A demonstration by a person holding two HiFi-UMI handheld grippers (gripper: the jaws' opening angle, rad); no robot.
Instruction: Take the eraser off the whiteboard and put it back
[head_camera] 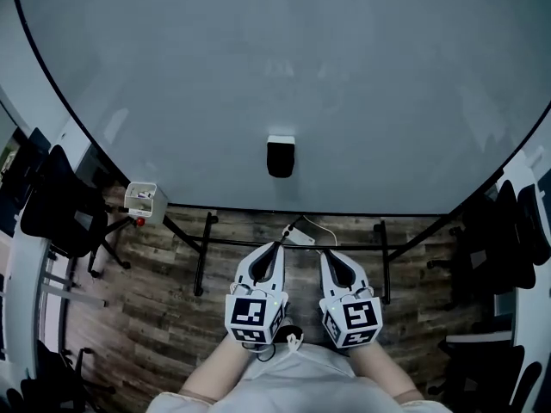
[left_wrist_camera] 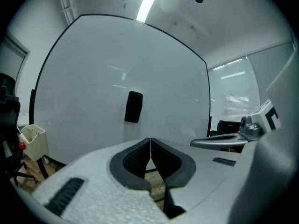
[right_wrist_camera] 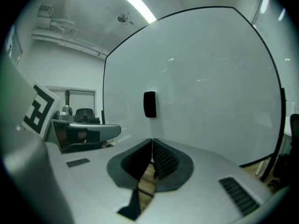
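A black eraser (head_camera: 281,157) sticks to the large whiteboard (head_camera: 258,76), low and near its middle. It also shows as a dark block in the left gripper view (left_wrist_camera: 133,107) and in the right gripper view (right_wrist_camera: 149,104), ahead of the jaws and well apart from them. My left gripper (head_camera: 277,246) and right gripper (head_camera: 326,253) are side by side below the board's bottom edge, both pointing at the board. Both are shut with nothing between the pads. The left gripper's tips (left_wrist_camera: 150,139) and the right gripper's tips (right_wrist_camera: 152,140) meet in a thin line.
A white pen holder (head_camera: 145,200) hangs at the board's lower left corner. The board's black stand legs (head_camera: 205,252) rest on a wooden floor. Dark office chairs (head_camera: 60,205) stand at the left and at the right (head_camera: 508,231). A white power strip (head_camera: 299,236) lies under the board.
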